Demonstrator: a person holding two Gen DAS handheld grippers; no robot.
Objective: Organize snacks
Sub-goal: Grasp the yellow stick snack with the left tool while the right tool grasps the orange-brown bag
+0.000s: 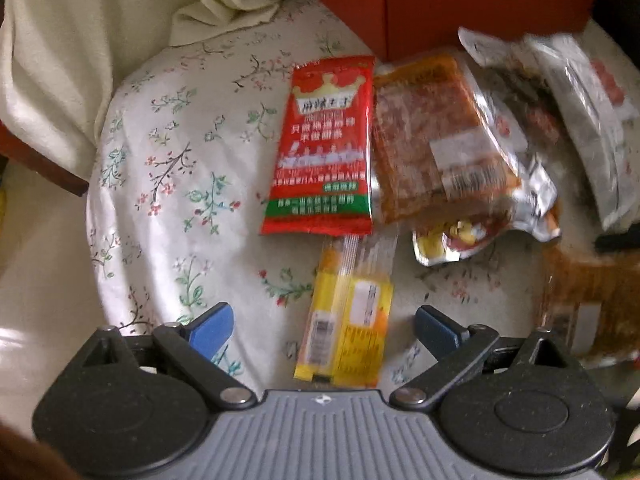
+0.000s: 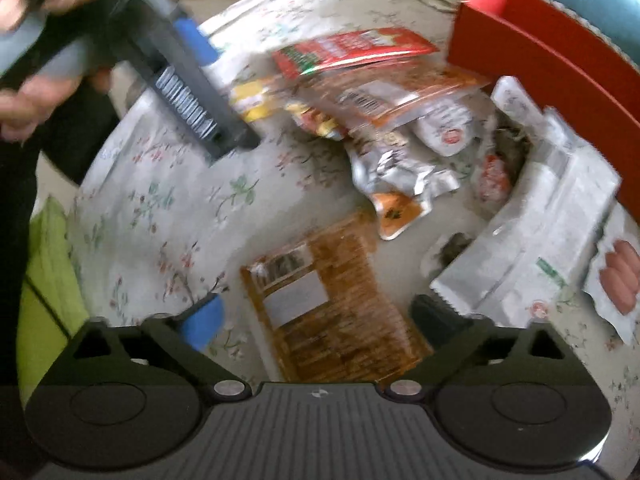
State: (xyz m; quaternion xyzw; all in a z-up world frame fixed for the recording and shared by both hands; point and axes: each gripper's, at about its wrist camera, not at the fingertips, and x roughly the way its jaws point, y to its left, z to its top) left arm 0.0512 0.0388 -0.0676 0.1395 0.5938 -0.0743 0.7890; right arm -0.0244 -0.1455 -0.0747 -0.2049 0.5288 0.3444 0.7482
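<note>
fingers of left gripper (image 1: pixel 324 326) spread over yellow packet (image 1: pixel 346 320); right gripper (image 2: pixel 316 316) spread over brown packet (image 2: pixel 340 312), on floral table (image 1: pixel 168 184).

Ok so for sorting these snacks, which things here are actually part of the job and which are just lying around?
Part of the job:
- red snack packet
- yellow packet
- orange-brown packet
- silver pouches
- white packets
- red box
- left gripper and right gripper, both open

Just lying about:
- floral cloth
- cream cloth
- green item
</note>
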